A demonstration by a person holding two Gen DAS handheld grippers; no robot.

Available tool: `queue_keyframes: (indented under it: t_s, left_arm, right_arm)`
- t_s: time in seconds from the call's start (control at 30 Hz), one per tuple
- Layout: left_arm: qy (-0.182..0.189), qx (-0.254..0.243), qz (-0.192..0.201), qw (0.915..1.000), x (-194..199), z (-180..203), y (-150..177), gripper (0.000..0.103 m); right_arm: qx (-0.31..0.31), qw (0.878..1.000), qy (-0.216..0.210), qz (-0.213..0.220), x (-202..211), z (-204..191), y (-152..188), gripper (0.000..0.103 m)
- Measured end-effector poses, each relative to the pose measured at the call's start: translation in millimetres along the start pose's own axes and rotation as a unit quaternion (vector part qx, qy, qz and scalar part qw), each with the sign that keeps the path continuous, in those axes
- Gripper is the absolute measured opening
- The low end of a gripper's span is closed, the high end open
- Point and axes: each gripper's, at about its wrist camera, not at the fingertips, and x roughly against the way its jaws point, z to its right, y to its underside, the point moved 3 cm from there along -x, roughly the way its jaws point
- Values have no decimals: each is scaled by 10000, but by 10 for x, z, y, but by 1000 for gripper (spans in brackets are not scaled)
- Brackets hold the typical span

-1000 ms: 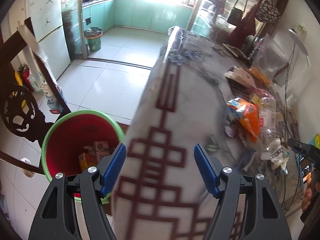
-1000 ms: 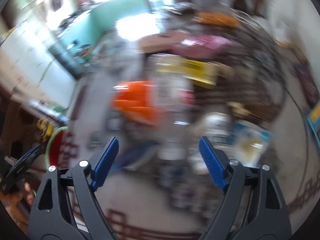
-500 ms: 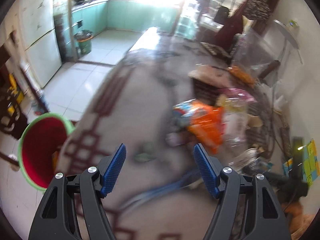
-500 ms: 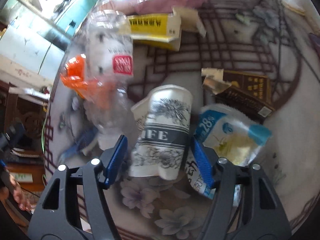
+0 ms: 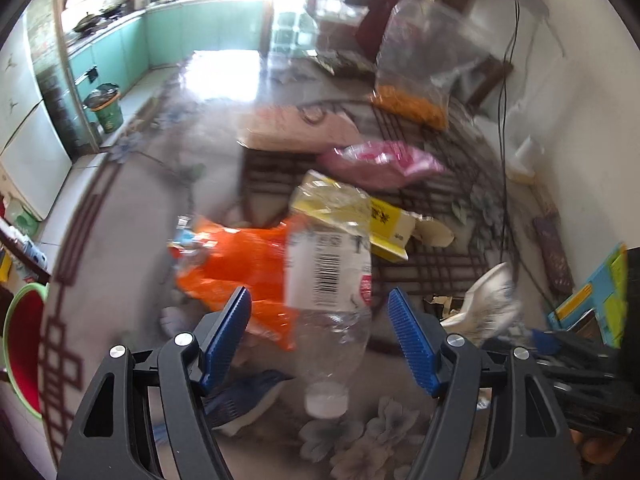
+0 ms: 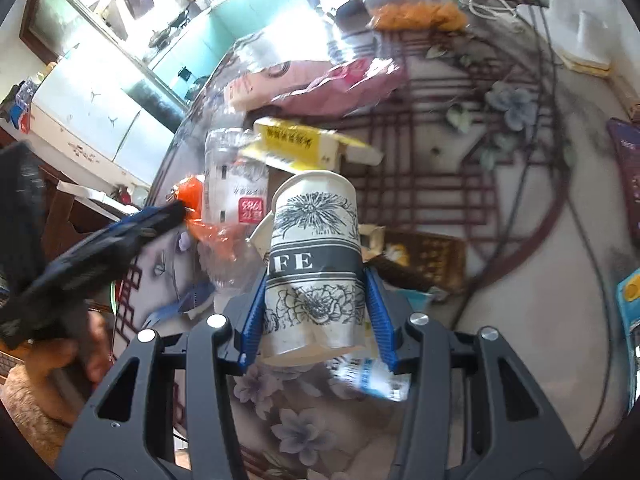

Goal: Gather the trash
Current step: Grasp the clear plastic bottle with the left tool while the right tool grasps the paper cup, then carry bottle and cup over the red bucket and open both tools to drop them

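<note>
Right wrist: gripper [image 6: 315, 317] around paper cup [image 6: 314, 264]

Patterned table [image 6: 520, 240] carries bottle [image 5: 332, 280], boxes, wrappers.

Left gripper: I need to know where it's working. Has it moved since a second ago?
Yes. The left gripper swung away from the red bin, now at the view's left edge, toward the clear bottle.

Floral paper cup [image 6: 314, 264], clamped, tilted
</note>
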Motion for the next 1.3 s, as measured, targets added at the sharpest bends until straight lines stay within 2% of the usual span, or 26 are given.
queue_keyframes:
  t_s: [0.13,0.27,0.37,0.4,0.57,0.83,0.93,1.3]
  left_arm:
    - [-111,7,-337,9994,-363,86,11,68]
    - [-250,-30,-514,9984,-582,107,31,68]
    - [-227,-8,-510,9984,-594,127,21,56]
    - [-194,23,-496,9986,-588,130,19,56]
    - [-93,-1,-256,9996,-378,146,-14,56]
    - [46,305,297,9991,236,-48,1,56]
    - [-67,367,457,9983,418,-200,39,56]
    - [-464,790,668,9935,787,-931,255,56]
  right_arm:
    - [-40,10000,-2,-11,75,124,14,46]
    - [-35,10000,6,10,150,208,51,46]
    - [-7,10000,35,43,89,129,28,46]
    - [5,10000,33,64,102,126,22,46]
    - [63,9999,-14,124,117,83,-20,46]
    - [405,9989,-159,166,90,-245,-126,46]
    - [602,9978,-234,137,59,-438,-137,46]
    - [1160,9922,-459,57,-75,-1167,-85,46]
